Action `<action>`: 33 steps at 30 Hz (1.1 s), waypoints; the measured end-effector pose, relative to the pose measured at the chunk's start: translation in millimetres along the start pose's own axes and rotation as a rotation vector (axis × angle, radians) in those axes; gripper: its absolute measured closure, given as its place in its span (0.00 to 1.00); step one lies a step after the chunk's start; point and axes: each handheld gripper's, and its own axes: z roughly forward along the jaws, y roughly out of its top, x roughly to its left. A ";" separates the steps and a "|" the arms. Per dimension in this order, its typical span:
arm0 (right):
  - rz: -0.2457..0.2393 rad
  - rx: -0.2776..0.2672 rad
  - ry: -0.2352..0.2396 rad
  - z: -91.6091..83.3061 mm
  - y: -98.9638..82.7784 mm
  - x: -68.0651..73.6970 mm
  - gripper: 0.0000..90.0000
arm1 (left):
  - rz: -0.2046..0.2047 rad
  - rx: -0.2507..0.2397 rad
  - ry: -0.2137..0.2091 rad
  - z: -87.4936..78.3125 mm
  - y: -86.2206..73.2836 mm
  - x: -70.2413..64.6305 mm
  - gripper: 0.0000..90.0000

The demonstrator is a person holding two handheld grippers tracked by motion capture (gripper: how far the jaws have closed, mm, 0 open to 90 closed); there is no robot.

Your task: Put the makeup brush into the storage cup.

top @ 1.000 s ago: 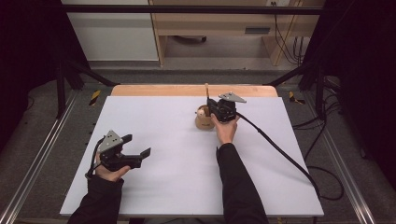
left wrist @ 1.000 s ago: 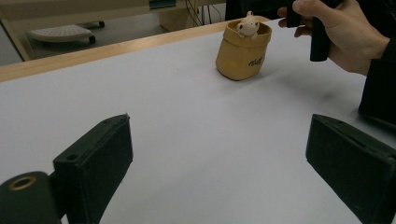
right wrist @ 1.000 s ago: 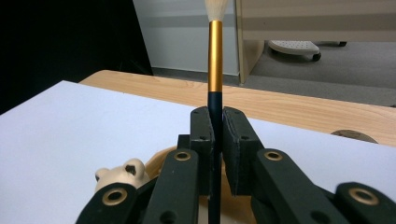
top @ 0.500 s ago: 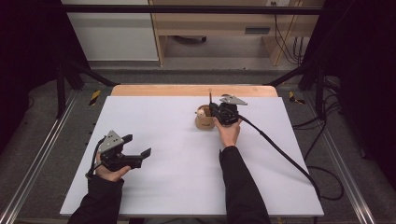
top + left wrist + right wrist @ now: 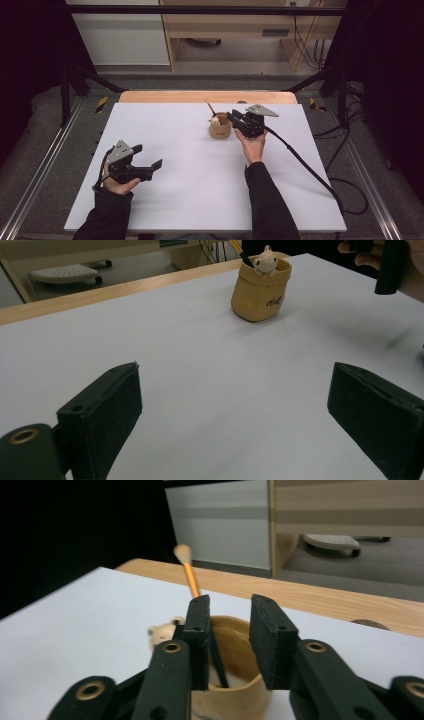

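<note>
A tan cup [image 5: 220, 129] stands at the back middle of the white table [image 5: 200, 200]. It holds a leaning orange pencil [image 5: 210, 108] and a small pale figurine [image 5: 215, 120]. My right gripper [image 5: 233, 118] hovers just right of the cup, its jaws a little apart with nothing between them. In the right gripper view the pencil [image 5: 189, 577] rises behind the left jaw, out of the cup [image 5: 235, 680]. My left gripper [image 5: 149, 156] rests wide open at the front left, far from the cup [image 5: 261, 290].
A wooden strip [image 5: 200, 96] runs along the table's far edge. A black cable [image 5: 305, 165] trails from the right gripper across the right side of the table. Metal rails [image 5: 45, 165] flank the table, and a cabinet [image 5: 120, 35] stands beyond.
The pencil has dropped lower into the cup and now leans left. My right gripper has drawn slightly right, away from it. The left gripper has stayed put.
</note>
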 end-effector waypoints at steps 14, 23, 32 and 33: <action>-0.069 0.026 0.056 -56.5 8.5 8.5 0.42 | -0.001 0.003 0.003 0.4 -0.8 -0.5 0.08; -0.065 0.066 0.014 -86.1 -0.5 1.9 0.23 | -0.001 0.005 0.005 0.4 -1.3 -0.4 0.07; -0.072 0.095 0.001 -113.1 -11.9 1.3 0.07 | -0.004 0.008 0.007 -0.5 -1.9 -0.2 0.07; -0.074 0.092 0.001 -116.3 -13.0 1.4 0.06 | -0.003 0.009 0.008 -0.4 -2.0 -0.4 0.07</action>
